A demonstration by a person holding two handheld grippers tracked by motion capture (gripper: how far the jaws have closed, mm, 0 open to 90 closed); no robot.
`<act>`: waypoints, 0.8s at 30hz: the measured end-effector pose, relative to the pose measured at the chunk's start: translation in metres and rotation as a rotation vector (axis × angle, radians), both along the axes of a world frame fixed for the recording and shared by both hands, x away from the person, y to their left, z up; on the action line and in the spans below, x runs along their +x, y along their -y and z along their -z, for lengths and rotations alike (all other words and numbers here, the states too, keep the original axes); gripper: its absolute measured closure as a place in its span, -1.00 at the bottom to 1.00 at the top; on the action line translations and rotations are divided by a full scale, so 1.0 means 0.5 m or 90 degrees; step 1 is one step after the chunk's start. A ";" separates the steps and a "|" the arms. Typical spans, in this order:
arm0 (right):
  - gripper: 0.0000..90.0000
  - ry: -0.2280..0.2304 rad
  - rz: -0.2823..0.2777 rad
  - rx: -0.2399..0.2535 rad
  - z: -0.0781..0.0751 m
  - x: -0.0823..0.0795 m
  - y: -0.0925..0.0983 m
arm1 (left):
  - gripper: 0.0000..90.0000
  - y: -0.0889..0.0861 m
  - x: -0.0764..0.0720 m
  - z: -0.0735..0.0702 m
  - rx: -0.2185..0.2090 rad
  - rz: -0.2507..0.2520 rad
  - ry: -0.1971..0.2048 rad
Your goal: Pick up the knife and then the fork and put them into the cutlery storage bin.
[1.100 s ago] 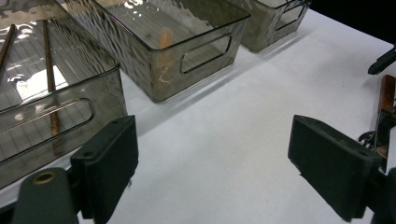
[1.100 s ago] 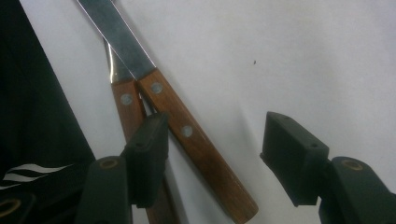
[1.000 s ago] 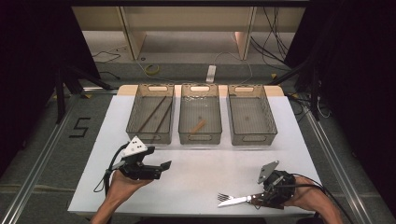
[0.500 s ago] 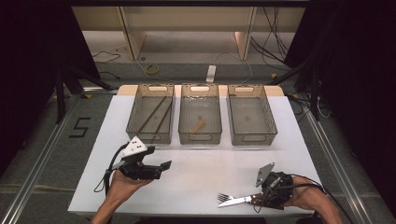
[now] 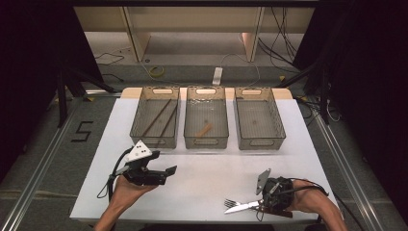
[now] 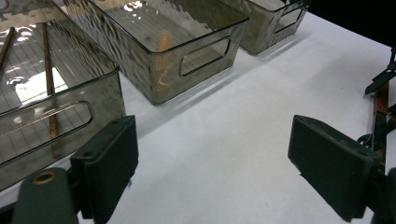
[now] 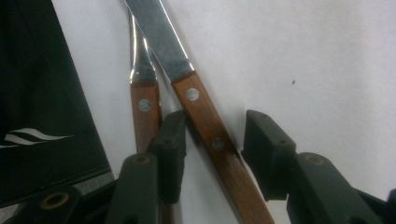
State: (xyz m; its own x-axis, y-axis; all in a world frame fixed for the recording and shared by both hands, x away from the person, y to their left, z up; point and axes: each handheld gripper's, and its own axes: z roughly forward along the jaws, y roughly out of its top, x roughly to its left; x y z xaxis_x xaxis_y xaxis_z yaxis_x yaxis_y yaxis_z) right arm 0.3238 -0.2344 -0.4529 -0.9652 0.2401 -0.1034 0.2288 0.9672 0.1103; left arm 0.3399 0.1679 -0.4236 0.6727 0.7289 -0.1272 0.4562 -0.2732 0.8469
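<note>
At table edge, R hand-held gripper closing — knife handle between.

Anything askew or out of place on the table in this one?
Nothing damaged or spilled. The knife and fork lie together at the table's near edge, handles crossing at a slight angle. The right gripper, its jaws just closing, straddles the knife handle alone; the fork handle lies outside its jaws.
</note>
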 end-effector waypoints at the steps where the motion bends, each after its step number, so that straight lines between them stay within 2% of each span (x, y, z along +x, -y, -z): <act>1: 0.39 -0.004 -0.001 -0.005 -0.001 0.001 -0.001 | -0.65 0.000 0.000 0.000 -0.001 0.000 0.000; 6: 0.42 -0.009 -0.007 -0.007 0.000 0.002 -0.003 | -0.65 0.001 0.000 0.000 -0.001 0.000 0.001; 10: 0.49 -0.009 -0.028 -0.014 -0.001 0.001 -0.007 | -0.65 0.001 0.000 0.000 0.004 0.004 0.000; 17: 0.56 0.003 -0.052 -0.019 -0.001 0.000 -0.012 | -0.65 0.003 0.000 0.000 0.003 0.005 -0.001; 24: 0.65 0.010 -0.063 -0.018 0.000 -0.003 -0.014 | -0.65 0.004 -0.001 0.001 0.004 0.006 -0.001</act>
State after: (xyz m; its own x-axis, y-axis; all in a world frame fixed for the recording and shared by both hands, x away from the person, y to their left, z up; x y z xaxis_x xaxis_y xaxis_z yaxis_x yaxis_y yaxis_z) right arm 0.3225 -0.2273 -0.4527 -0.9821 0.1410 -0.1246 0.1310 0.9877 0.0848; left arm 0.3395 0.1657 -0.4239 0.6795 0.7231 -0.1239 0.4549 -0.2828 0.8445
